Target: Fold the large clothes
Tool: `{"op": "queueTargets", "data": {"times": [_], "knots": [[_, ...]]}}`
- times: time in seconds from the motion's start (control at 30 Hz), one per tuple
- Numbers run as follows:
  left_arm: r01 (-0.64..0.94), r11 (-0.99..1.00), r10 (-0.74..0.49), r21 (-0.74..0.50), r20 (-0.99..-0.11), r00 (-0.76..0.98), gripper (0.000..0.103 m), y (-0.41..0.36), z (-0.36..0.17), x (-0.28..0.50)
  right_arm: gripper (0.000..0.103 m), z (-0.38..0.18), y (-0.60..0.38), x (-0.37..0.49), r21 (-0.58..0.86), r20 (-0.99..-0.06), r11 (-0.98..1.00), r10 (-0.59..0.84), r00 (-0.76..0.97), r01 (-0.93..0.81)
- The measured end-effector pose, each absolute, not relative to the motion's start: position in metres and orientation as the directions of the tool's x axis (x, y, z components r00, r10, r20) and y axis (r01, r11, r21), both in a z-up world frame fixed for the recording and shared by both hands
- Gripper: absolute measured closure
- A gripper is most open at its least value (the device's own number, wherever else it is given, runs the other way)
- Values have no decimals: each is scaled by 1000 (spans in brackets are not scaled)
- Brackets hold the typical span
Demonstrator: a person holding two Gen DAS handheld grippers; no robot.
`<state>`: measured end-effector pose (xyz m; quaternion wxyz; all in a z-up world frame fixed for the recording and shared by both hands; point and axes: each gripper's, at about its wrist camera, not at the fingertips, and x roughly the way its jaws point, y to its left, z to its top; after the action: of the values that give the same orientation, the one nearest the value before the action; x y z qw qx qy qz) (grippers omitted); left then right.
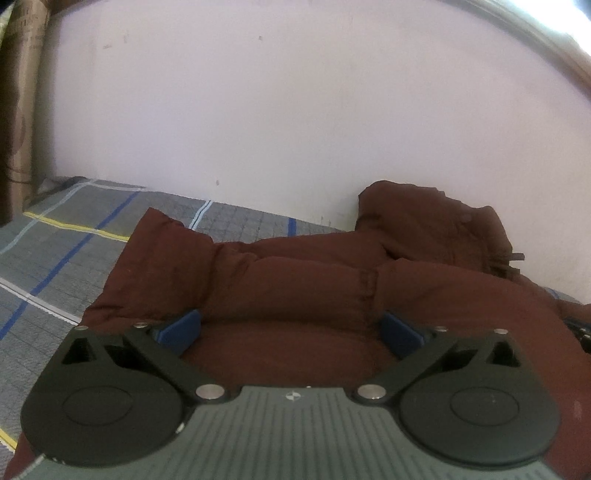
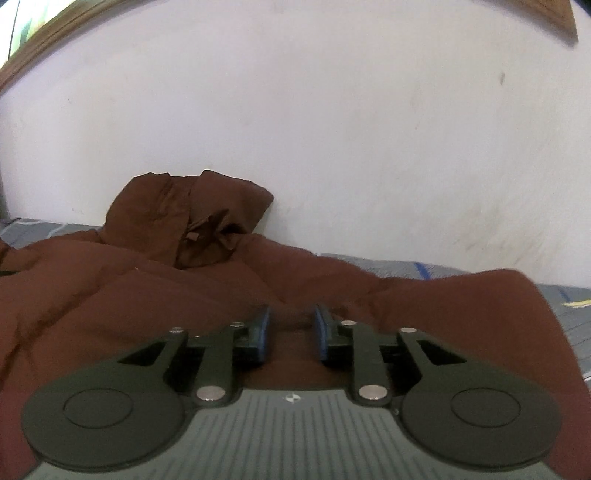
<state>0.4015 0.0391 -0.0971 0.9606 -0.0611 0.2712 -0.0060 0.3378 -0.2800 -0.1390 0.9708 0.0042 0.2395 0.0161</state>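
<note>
**Two grippers over a maroon padded jacket on a bed**

Nearest each lens sits the grey ribbed gripper housing with its black disc-shaped linkages, and everything else lies beyond it. Largest in both views is the pale wall (image 1: 280, 110), which fills the upper half of the frame and meets the bed along its far edge. Below it spreads the grey checked bedcover (image 1: 55, 254), crossed by blue, white and yellow lines, visible mainly at the left of the left wrist view and at the right of the right wrist view. The maroon padded jacket (image 1: 303, 284) lies on this cover, directly under and ahead of both grippers; its hood (image 2: 192, 218) is bunched up against the wall at the far side. A brown curtain (image 1: 22, 110) hangs at the left margin of the left wrist view, and a wooden frame edge (image 2: 55, 33) crosses the upper left corner of the right wrist view.

Left gripper (image 1: 291, 332): blue-padded fingers (image 1: 181, 330) spread wide apart, a rounded fold of jacket fabric bulging between them. Right gripper (image 2: 291, 332): fingers (image 2: 263, 332) drawn much closer together, with a narrow gap between the pads; jacket fabric lies in that gap, though whether the pads actually grip it cannot be told.
</note>
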Motion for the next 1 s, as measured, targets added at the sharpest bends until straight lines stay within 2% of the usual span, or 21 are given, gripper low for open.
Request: {"op": "queueTargets", "data": {"times": [0.1, 0.27, 0.47, 0.6, 0.93, 1.0], "knots": [[-22, 992, -44, -123, -510, 859, 0, 40, -96, 399, 73, -138, -283, 338, 33, -466, 999, 45, 884, -33], [-23, 992, -42, -122, -503, 863, 0, 40, -95, 398, 65, -139, -297, 345, 139, -492, 988, 130, 861, -69], [-34, 994, -24, -106, -499, 866, 0, 37, -94, 397, 61, -137, -284, 341, 51, -491, 997, 77, 868, -60], [-40, 995, -14, -95, -516, 856, 0, 37, -95, 401, 57, -137, -289, 341, 81, -507, 995, 96, 857, -63], [-40, 998, 7, -50, -529, 849, 0, 33, -96, 403, 53, -140, -283, 350, 37, -533, 998, 55, 844, -41], [-40, 998, 10, -47, -529, 849, 0, 33, -96, 403, 44, -140, -281, 352, 15, -540, 1000, 26, 841, -21]]}}
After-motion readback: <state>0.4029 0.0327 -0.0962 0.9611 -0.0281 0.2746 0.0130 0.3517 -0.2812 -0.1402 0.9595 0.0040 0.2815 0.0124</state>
